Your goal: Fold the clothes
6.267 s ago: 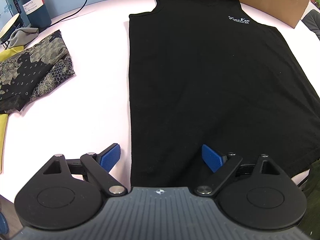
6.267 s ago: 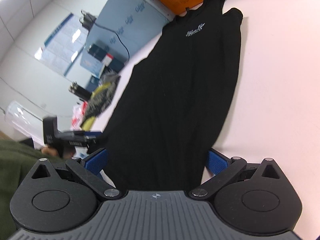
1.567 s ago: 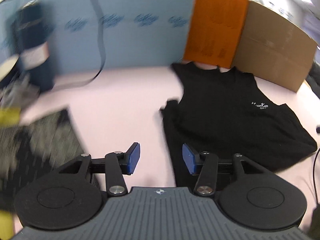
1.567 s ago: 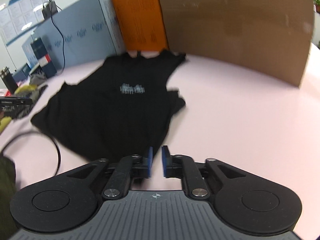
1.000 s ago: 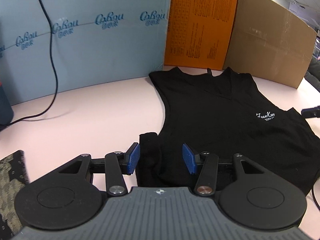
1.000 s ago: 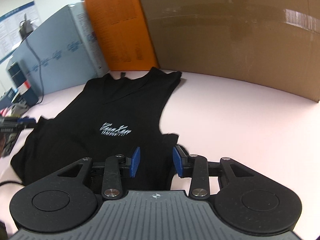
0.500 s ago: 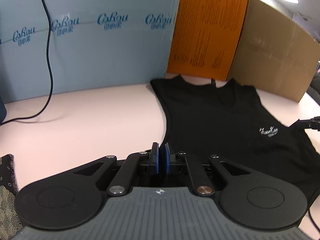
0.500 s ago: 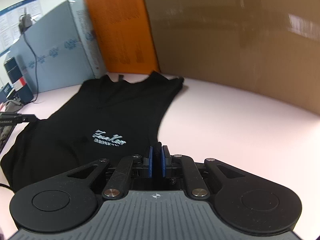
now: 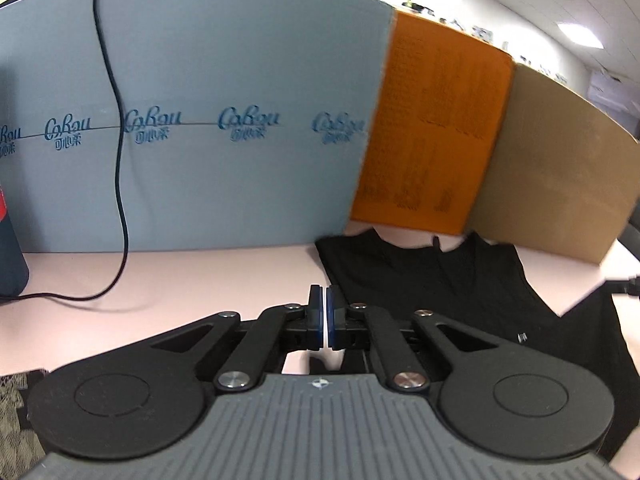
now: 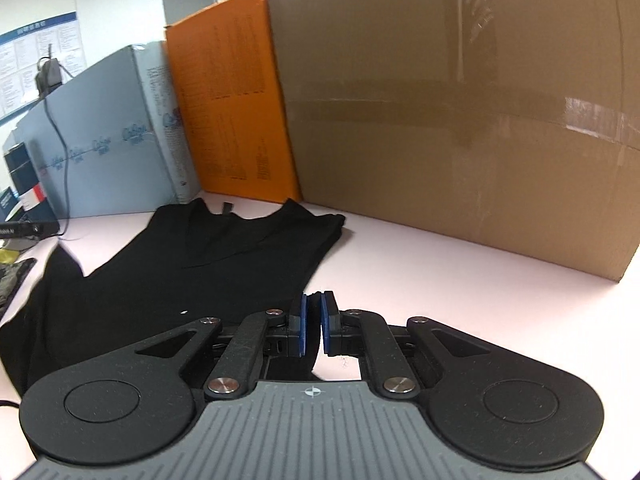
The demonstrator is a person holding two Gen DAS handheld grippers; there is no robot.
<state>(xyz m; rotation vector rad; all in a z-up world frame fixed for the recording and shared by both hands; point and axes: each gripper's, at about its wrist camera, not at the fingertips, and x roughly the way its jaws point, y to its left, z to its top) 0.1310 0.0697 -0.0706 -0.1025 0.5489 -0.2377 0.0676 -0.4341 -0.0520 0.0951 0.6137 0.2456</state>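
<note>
A black sleeveless top (image 9: 472, 280) lies on the pink table, its neckline toward the boxes at the back; it also shows in the right wrist view (image 10: 192, 276). My left gripper (image 9: 324, 322) is shut on the top's left edge, the cloth hanging below the blue pads. My right gripper (image 10: 313, 322) is shut on the top's right edge, with black cloth between its blue pads. The lower half of the top is lifted and doubled toward the neckline. The other gripper's tip shows at each view's edge.
A blue printed box (image 9: 200, 120), an orange box (image 9: 432, 132) and a brown cardboard box (image 10: 460, 112) stand along the table's back. A black cable (image 9: 116, 160) runs down the blue box. A patterned cloth (image 9: 16, 408) lies at the left.
Both grippers closed on the top's side edges within the last second and have carried them forward toward the neckline; the boxes now look nearer and larger.
</note>
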